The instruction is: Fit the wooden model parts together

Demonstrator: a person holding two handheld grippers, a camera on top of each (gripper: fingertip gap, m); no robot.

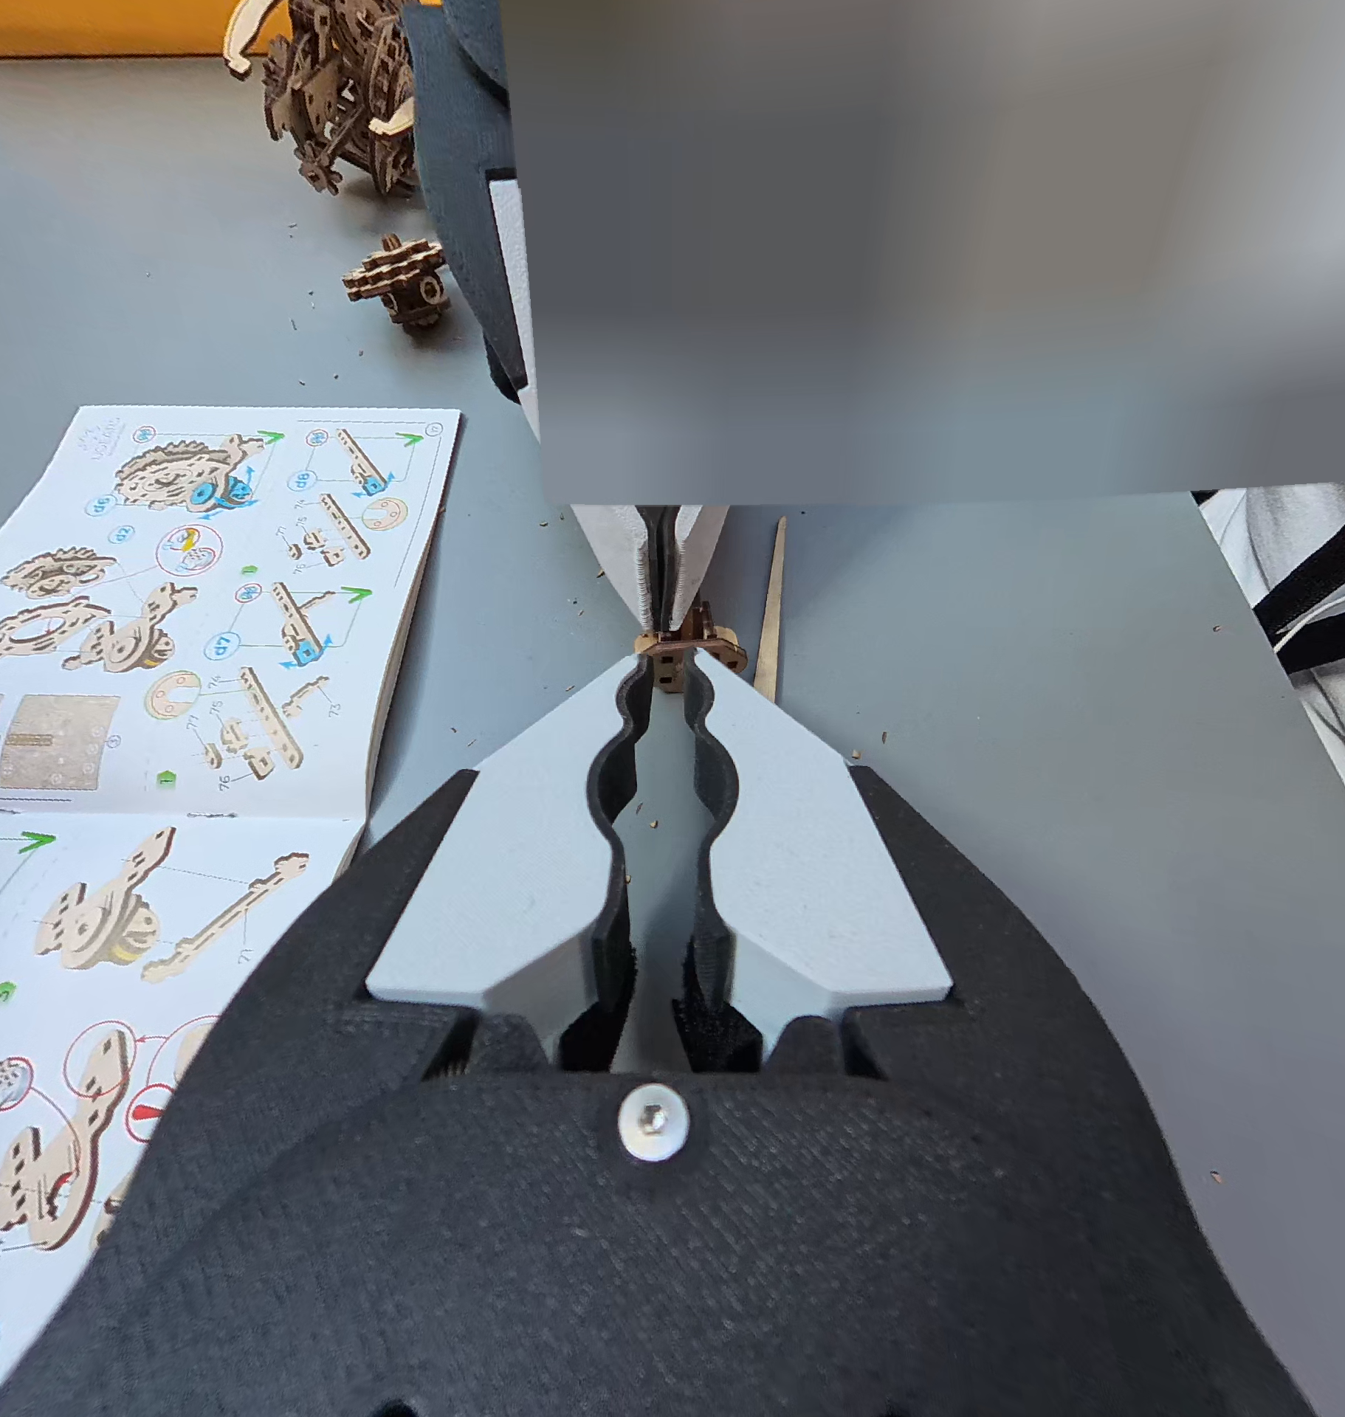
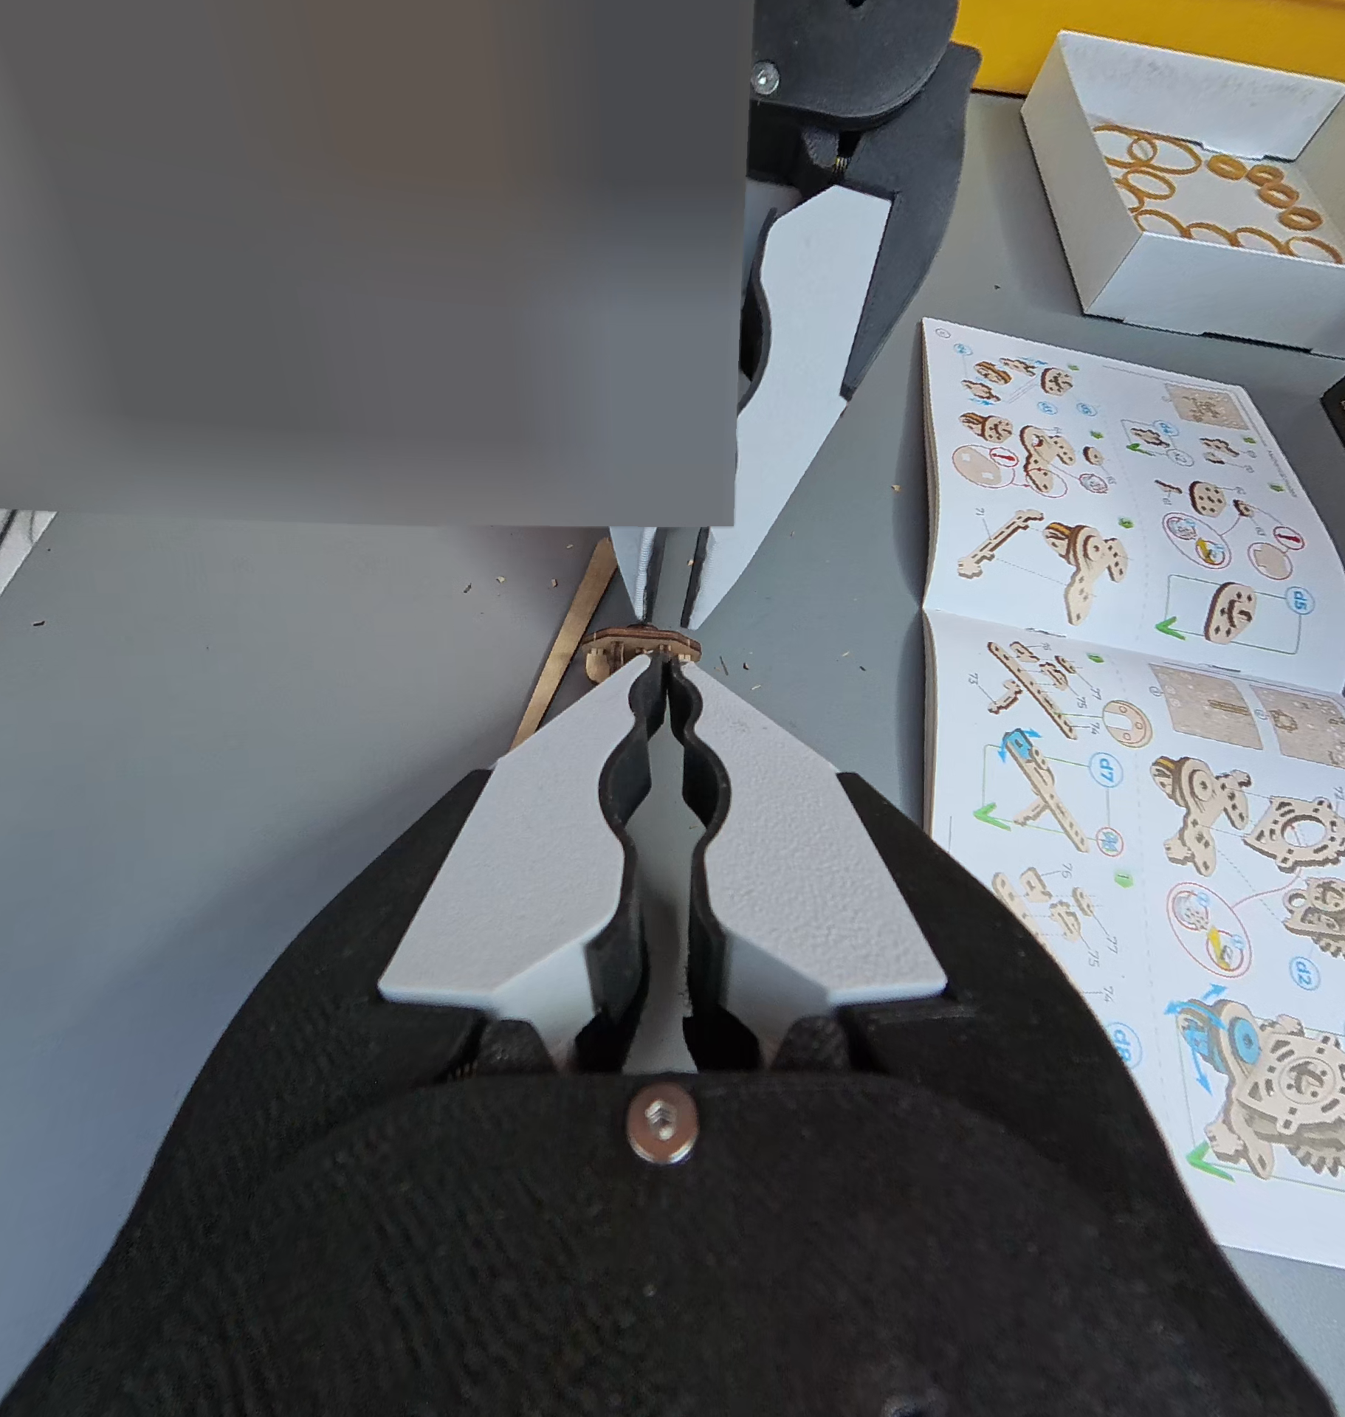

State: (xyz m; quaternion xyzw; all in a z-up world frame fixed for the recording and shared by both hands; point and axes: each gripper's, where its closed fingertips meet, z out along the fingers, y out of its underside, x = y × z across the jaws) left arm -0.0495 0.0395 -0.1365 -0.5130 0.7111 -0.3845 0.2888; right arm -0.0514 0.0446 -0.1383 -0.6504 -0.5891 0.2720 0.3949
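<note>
A small wooden model part (image 1: 685, 655) hangs above the grey table between both grippers. My left gripper (image 1: 669, 663) is shut on it from below in the left wrist view, where the right gripper's fingertips (image 1: 688, 590) pinch it from the far side. In the right wrist view my right gripper (image 2: 665, 661) is shut on the flat wooden piece (image 2: 642, 640). The left gripper's fingers (image 2: 719, 567) meet it from the far side. How the held pieces join is hidden by the fingertips.
A thin wooden stick (image 1: 771, 606) lies on the table just beyond the grippers. An open instruction booklet (image 1: 194, 629) lies beside them. A small gear assembly (image 1: 401, 284) and a larger wooden model (image 1: 340, 92) stand farther off. A white box of rings (image 2: 1206, 176) is at the far right.
</note>
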